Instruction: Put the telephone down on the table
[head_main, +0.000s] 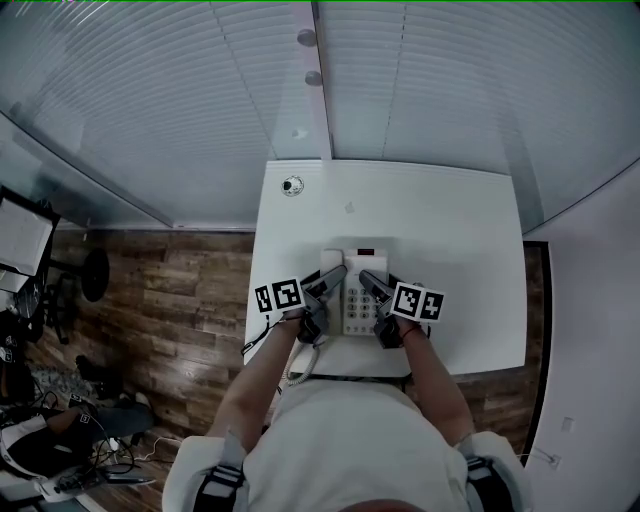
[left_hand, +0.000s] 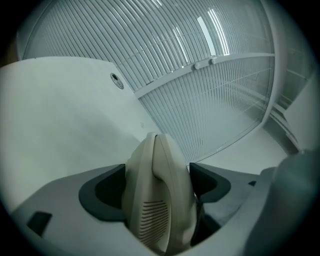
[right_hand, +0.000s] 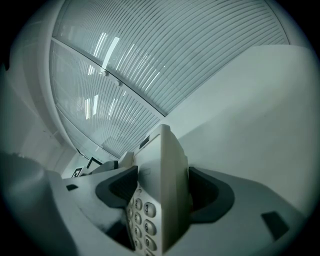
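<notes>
A cream desk telephone (head_main: 357, 290) with a keypad is held over the near middle of the white table (head_main: 450, 220). My left gripper (head_main: 336, 274) is shut on its left side, where the handset (left_hand: 160, 195) fills the space between the jaws. My right gripper (head_main: 368, 279) is shut on the telephone's right edge (right_hand: 165, 190), with the number keys (right_hand: 142, 220) showing beside the left jaw. I cannot tell whether the telephone touches the tabletop. Its coiled cord (head_main: 298, 368) hangs off the table's near edge.
A small round cable port (head_main: 292, 185) sits in the table's far left corner. Frosted ribbed glass walls (head_main: 200, 90) stand behind the table. Wooden floor (head_main: 170, 300) lies to the left, with cluttered equipment (head_main: 40, 440) at the far left.
</notes>
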